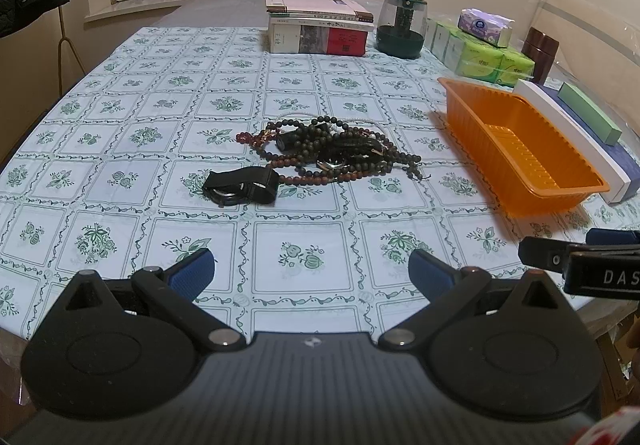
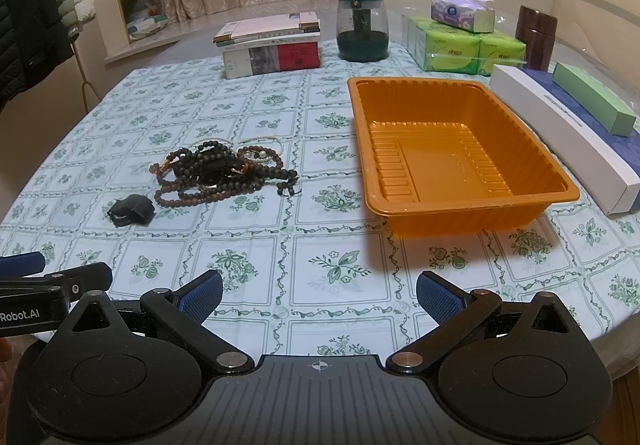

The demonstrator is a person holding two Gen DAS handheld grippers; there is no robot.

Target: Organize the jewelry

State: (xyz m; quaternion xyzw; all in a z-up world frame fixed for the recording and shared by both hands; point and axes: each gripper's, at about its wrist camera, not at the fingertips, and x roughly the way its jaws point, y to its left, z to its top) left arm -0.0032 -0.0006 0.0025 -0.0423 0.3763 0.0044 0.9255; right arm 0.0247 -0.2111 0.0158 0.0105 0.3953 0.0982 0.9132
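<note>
From the left wrist, your left hand-held gripper (image 1: pixel 311 272) hangs with fingers spread wide and empty over the surface (image 1: pixel 120 149), the bead tangle (image 1: pixel 332 153) ahead beside a black watch (image 1: pixel 242 187). From the right wrist, your right hand-held gripper (image 2: pixel 319 292) gapes empty too, with the orange tray (image 2: pixel 460 149) bare to the right of the beads

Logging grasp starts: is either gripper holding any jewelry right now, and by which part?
Nothing held: left gripper and right gripper are open and empty.

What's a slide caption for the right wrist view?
Open right gripper faces empty orange tray; bead pile waits on tablecloth.
</note>
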